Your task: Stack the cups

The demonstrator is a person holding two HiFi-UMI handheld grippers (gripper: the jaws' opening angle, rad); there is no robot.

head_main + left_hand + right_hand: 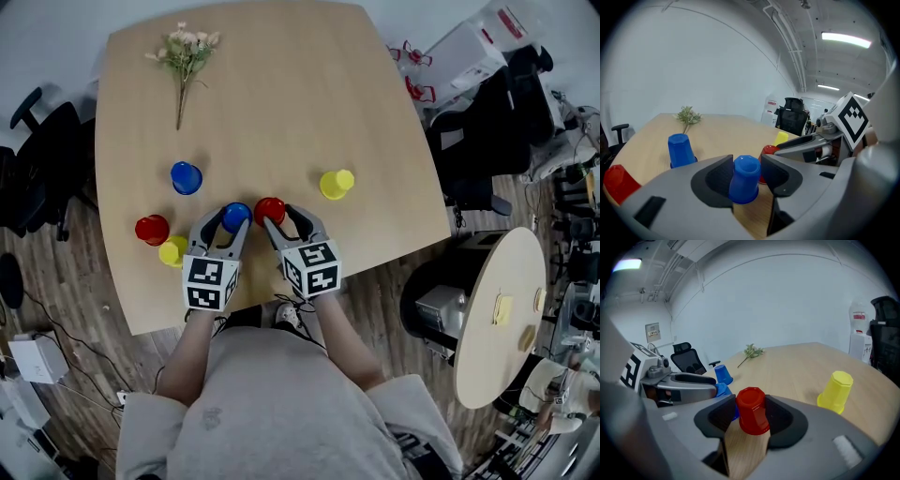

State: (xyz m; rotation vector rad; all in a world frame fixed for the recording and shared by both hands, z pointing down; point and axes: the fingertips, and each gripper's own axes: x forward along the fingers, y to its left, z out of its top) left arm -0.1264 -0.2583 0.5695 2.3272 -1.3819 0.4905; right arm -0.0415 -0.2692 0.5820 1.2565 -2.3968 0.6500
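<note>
Several upturned plastic cups stand on the wooden table [281, 103]. A blue cup [236, 216] [744, 179] sits between the jaws of my left gripper [233, 223] [745, 185], whose pads touch its sides. Right beside it, my right gripper [273, 216] [752, 420] has its pads against a red cup [270, 208] [752, 411]. Both held cups rest on the table near its front edge. Loose cups: a second blue one [186, 177] [679, 150], a red one [152, 229], a yellow one [173, 250] at the left, and another yellow one [336, 184] [836, 391] at the right.
A dried flower sprig [185, 56] lies at the table's far left. Office chairs [42, 159] stand left of the table. A small round table [502, 309] and cluttered gear stand to the right. The person's body fills the near edge.
</note>
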